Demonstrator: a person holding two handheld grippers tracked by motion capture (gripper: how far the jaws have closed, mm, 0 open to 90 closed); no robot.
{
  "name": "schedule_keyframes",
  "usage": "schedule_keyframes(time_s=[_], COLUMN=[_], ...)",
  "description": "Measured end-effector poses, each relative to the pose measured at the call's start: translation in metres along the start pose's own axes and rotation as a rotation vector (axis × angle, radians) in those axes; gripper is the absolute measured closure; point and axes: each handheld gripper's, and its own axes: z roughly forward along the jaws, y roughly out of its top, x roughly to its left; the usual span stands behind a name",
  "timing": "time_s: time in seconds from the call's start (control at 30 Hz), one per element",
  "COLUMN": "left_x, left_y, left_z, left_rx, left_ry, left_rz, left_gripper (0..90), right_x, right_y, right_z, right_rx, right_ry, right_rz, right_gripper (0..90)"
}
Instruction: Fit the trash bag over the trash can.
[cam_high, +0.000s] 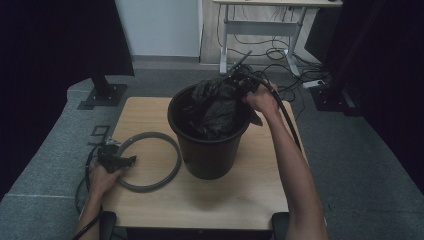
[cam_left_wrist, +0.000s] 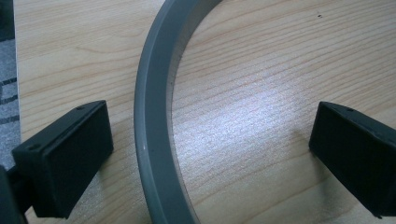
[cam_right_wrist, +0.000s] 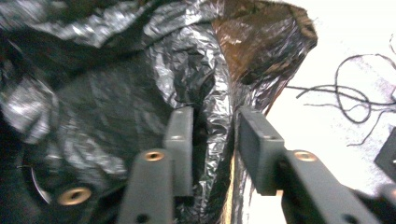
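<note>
A black bin (cam_high: 207, 155) stands on the wooden table (cam_high: 240, 200), lined with a crumpled black bag (cam_high: 215, 107). My right gripper (cam_high: 240, 82) is at the bin's far rim. In the right gripper view its jaws (cam_right_wrist: 215, 135) stand narrow on either side of a raised fold of the bag (cam_right_wrist: 219, 93), with a dark gap on the left side. A grey ring (cam_high: 176, 160) lies flat to the left of the bin. My left gripper (cam_high: 131, 160) rests at the ring's near left. It is open (cam_left_wrist: 210, 140), one jaw outside the ring (cam_left_wrist: 152, 116) and one inside.
A desk frame (cam_high: 260, 27) and loose cables (cam_high: 295, 65) lie on the floor beyond the table. A dark stand base (cam_high: 102, 95) sits at the far left. Bare wood (cam_high: 225, 200) shows in front of the bin.
</note>
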Motion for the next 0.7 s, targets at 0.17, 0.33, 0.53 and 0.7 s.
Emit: schedule_keyframes(time_s=[0.17,0.33,0.53,0.7], left_x=[0.000,0.000,-0.001,-0.001], left_y=[0.000,0.000,0.000,0.000], left_z=[0.000,0.000,0.000,0.000], left_rx=[0.000,0.000,0.000,0.000], left_ry=[0.000,0.000,-0.001,-0.001], left_rz=[0.000,0.000,-0.001,0.000], left_gripper=[0.0,0.0,0.0,0.0], right_x=[0.003,0.017,0.038,0.053], right_y=[0.006,0.015,0.025,0.025], right_z=[-0.021,-0.050,-0.073,-0.060], right_rx=[-0.033,-0.074,-0.111,-0.085], right_ry=[-0.015,0.015,0.094,0.156], right_rz=[-0.002,-0.035,-0.065,-0.097], right_gripper=[82.3,84.1,83.8,81.9])
